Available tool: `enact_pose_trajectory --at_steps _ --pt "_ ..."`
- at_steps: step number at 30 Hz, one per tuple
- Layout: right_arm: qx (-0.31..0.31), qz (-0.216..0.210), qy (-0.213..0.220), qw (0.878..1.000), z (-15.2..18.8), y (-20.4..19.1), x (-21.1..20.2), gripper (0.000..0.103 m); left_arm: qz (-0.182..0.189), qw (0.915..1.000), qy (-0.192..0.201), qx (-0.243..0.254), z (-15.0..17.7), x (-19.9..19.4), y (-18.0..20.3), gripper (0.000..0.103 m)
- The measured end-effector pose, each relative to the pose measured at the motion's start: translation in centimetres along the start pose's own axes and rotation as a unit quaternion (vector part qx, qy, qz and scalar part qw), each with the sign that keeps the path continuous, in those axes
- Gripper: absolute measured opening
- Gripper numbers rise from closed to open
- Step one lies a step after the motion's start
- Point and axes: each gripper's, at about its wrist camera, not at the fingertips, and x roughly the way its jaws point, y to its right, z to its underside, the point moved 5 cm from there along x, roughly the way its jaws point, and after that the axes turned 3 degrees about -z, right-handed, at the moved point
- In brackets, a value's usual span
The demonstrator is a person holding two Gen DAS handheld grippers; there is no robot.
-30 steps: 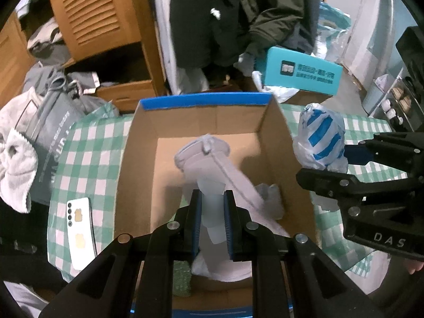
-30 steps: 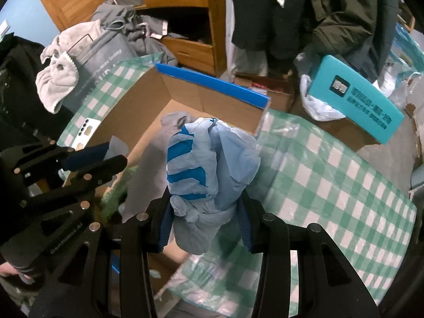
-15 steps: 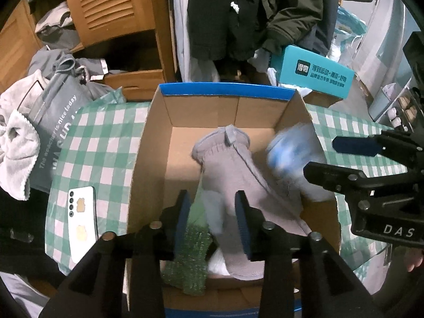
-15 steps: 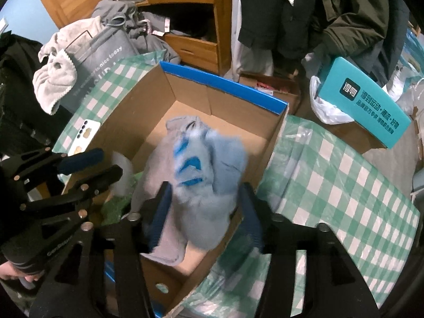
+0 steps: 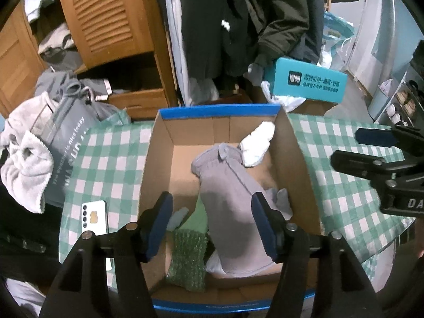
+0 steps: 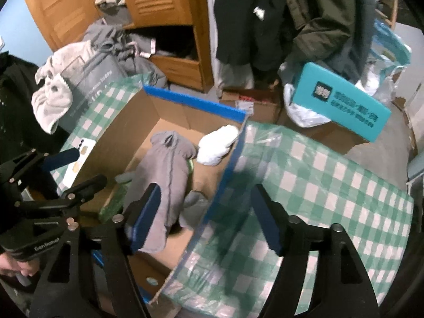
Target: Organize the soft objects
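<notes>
We hold both grippers over a cardboard box (image 5: 156,164) with blue-taped edges that sits on the counter (image 5: 106,159), which is covered by a green-and-white checked cloth.

Our left gripper (image 5: 212,222) hangs above the near end of the box with its fingers (image 5: 160,222) spread wide and nothing between them. Our right gripper (image 6: 205,217) is over the right wall of the box, its fingers (image 6: 266,220) also spread wide and empty; one finger is over the inside of the box and the other over the checked cloth.

Inside the box a long grey garment (image 5: 228,193) lies from the middle toward the near wall. A white bundle (image 5: 255,143) rests in the far right corner, touching the upper end of the grey garment. A green textured cloth (image 5: 189,251) lies at the near left, partly under the grey garment, and a smaller pale grey piece (image 5: 281,201) lies just beside the garment on its right.

On the counter left of the box lies a white phone (image 5: 94,218). A grey bag (image 5: 63,143) with a light towel (image 5: 25,164) draped on it stands at the counter's left edge. Beyond the box we see a wooden wardrobe (image 5: 106,18), dark coats (image 5: 238,21) hanging, and a teal carton (image 5: 304,83).
</notes>
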Motion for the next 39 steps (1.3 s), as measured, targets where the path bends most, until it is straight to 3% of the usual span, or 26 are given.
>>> enact_pose_trajectory --at_steps 5,9,21,23,39 --pt "0.012 0.014 0.027 0.999 0.3 1.6 -2.5 0.077 -0.015 0.9997 0.015 0.014 -0.6 -1.0 0.9 0.066" --pt "0.017 0.026 0.044 0.999 0.8 2.6 -4.0 0.079 -0.013 0.9992 0.031 0.02 -1.1 -1.9 1.9 0.08" --pt "0.04 0.04 0.095 0.994 2.5 4.7 -8.1 0.08 -0.013 0.9984 0.038 0.038 -1.3 -3.2 4.6 0.084" --pt "0.043 0.04 0.098 0.993 2.6 5.0 -8.3 0.08 -0.016 0.9981 0.045 0.04 -1.5 -3.5 5.0 0.087" --pt "0.065 0.054 0.116 0.99 3.6 7.8 -9.0 0.08 -0.001 0.9967 0.071 0.04 -2.4 -4.4 6.7 0.087"
